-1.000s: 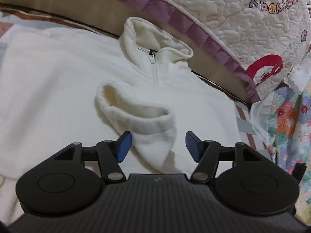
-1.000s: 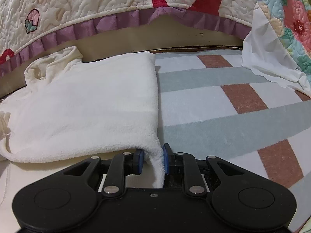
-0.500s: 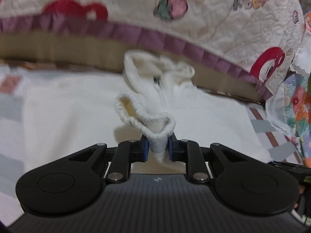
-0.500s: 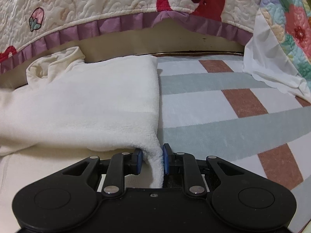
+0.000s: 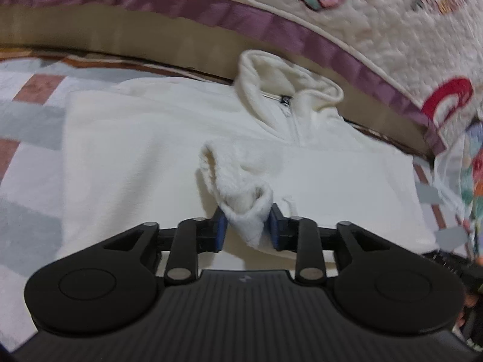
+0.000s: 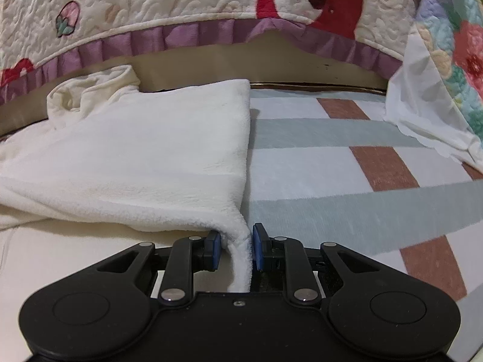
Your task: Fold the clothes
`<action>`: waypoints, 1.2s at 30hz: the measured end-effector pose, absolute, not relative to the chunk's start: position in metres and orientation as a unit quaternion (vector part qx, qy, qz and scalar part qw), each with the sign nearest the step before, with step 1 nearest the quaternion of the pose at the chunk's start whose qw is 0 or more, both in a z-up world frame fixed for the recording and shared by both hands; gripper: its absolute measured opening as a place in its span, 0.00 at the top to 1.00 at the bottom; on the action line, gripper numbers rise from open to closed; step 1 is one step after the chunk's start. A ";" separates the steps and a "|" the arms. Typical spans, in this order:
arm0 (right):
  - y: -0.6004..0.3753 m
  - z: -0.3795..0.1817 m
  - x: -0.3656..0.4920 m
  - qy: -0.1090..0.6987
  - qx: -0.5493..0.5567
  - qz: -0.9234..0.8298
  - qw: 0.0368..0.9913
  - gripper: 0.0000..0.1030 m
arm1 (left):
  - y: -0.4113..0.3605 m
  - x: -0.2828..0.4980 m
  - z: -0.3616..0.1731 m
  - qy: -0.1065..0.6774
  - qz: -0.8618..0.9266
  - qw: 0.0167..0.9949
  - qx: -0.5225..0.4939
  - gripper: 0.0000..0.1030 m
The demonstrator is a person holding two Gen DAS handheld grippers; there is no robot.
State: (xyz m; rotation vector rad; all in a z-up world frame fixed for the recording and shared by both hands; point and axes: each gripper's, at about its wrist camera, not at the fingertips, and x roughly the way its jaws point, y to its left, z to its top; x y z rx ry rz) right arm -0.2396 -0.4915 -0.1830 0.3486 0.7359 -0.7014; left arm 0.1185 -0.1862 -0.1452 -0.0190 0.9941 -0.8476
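1. The cream fleece pullover (image 5: 157, 157) lies flat on the striped blanket (image 6: 332, 163), collar (image 5: 286, 90) toward the quilted bedspread (image 6: 181, 9).
2. The left gripper (image 5: 246, 226) pinches the sleeve cuff (image 5: 241, 190) in front of the collar; the view is blurred.
3. The right gripper (image 6: 236, 249) clamps the pullover's corner (image 6: 238, 241), probably the hem.

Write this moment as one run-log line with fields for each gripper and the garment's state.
left gripper: shut on sleeve cuff | right gripper: shut on fleece edge | white fleece pullover: partly folded on striped blanket
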 end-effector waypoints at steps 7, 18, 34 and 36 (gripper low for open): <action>-0.504 -0.183 -0.244 0.352 0.184 -0.307 0.865 0.77 | -0.124 0.137 -0.116 0.429 -0.274 0.859 0.050 0.65; -0.493 -0.146 -0.299 0.399 0.319 -0.175 0.842 0.54 | -0.009 0.040 -0.073 0.506 -0.305 0.781 0.200 0.56; -0.351 -0.083 -0.475 0.458 0.191 -0.038 0.867 0.46 | 0.037 -0.066 0.027 0.400 -0.354 0.782 0.323 0.54; -0.334 -0.078 -0.489 0.449 0.122 -0.032 0.885 0.46 | 0.042 -0.069 0.027 0.423 -0.383 0.769 0.289 0.54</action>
